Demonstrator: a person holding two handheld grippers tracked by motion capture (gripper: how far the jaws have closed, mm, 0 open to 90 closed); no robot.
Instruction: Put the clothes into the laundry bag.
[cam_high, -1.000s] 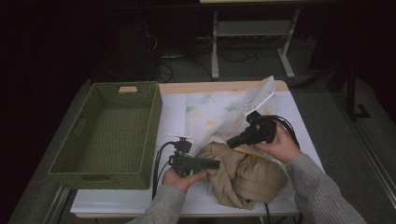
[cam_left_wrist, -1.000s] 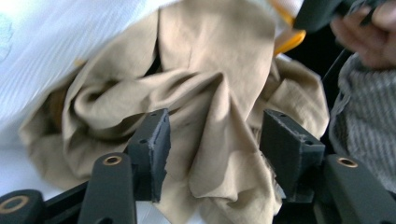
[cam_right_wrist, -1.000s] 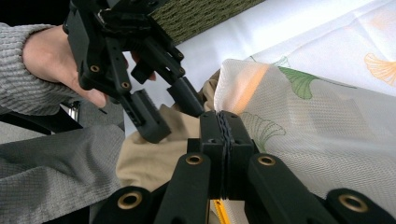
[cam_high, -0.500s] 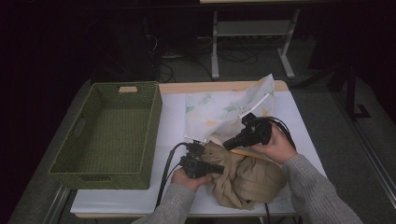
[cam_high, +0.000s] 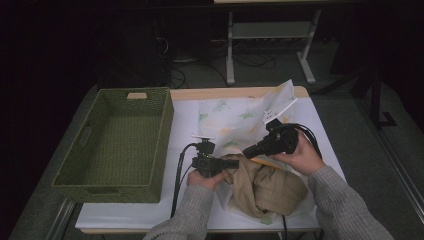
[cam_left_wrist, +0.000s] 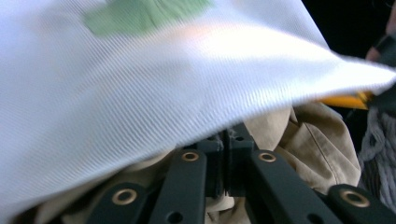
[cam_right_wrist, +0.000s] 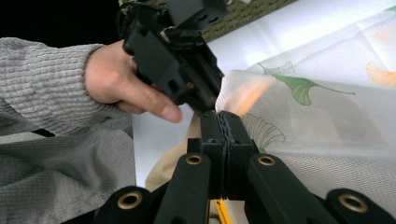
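Mesh bag (cam_high: 235, 120) is pinched at its opening by both grippers, left gripper (cam_high: 235, 163) and right gripper (cam_high: 248, 152), jaws closed on thin fabric. That thin hold could slip as the tan garment (cam_high: 270, 187) drags against the mesh, and the zipper edge may snag it.

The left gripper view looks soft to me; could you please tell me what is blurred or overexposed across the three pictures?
Left gripper view: the white mesh bag is close, blurred and washed out, while the beige garment is sharper. Right gripper view: bright glare on the tablecloth. High view: the table is lit and the surroundings are dark.
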